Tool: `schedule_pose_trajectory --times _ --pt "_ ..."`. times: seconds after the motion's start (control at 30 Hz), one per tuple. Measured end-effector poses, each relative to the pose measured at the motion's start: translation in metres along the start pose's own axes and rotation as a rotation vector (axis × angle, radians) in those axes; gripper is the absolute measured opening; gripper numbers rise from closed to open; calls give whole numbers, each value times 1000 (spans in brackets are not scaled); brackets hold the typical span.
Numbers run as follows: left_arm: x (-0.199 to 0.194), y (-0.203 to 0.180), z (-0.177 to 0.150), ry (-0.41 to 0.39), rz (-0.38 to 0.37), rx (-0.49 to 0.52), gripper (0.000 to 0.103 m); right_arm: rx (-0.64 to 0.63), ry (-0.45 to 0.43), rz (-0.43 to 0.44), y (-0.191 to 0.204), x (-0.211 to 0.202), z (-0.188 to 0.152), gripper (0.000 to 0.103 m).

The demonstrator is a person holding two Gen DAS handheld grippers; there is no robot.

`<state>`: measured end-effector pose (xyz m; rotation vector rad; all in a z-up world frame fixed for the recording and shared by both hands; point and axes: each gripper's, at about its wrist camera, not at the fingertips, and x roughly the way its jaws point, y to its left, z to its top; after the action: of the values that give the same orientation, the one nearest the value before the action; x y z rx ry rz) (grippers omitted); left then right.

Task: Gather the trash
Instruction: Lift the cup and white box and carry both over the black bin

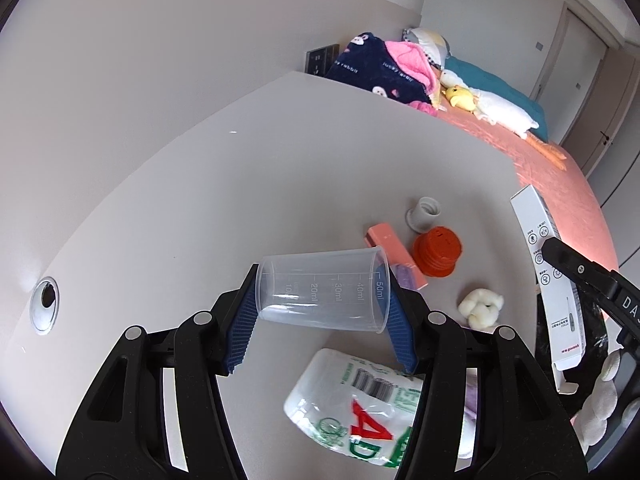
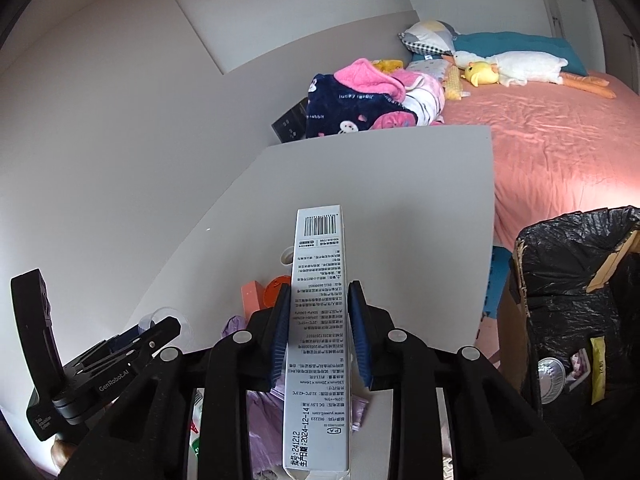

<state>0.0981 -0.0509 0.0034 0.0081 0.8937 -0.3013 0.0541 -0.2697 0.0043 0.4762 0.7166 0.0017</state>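
Two grippers are each closed on a piece of trash above the white tabletop point(image 1: 160, 200). The left gripper point(image 1: 322, 308) has its blue-padded fingers point(image 1: 244, 320) pressed against the base and the rim of a clear measuring cup point(image 1: 324, 290), which lies sideways between them with its rim pointing right; the printed scale runs from 10 to 50 ml. The right gripper point(image 2: 320, 332) clamps a long white carton point(image 2: 318, 340) by its narrow sides, the carton running lengthwise out past the fingers point(image 2: 280, 332), barcode end farthest from the camera.

In the left wrist view, other items lie on the tabletop beyond and below the cup: a pink box point(image 1: 394, 252) just behind the cup's rim, an orange ribbed lid point(image 1: 437, 251) beside it, a small grey cap point(image 1: 424, 213) a little farther back, a wad of cotton point(image 1: 480, 307) to the right, and a plastic bag with green and red print point(image 1: 356, 404) nearest the camera. A round cable grommet point(image 1: 45, 305) sits in the tabletop at far left.

The right wrist view shows a cardboard box lined with a black trash bag point(image 2: 576, 280) standing off the right edge of the tabletop, beside a bed with a pink sheet point(image 2: 560, 140). A plush goose point(image 2: 516, 65) and a folded navy blanket point(image 2: 348, 108) lie on the bed.
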Motion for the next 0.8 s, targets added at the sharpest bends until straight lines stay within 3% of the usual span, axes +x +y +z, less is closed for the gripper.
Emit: schedule_pose_trajectory --times 0.8 --pt "-6 -80 3 1 -95 100 56 -16 -58 -40 -48 -57 -5 30"
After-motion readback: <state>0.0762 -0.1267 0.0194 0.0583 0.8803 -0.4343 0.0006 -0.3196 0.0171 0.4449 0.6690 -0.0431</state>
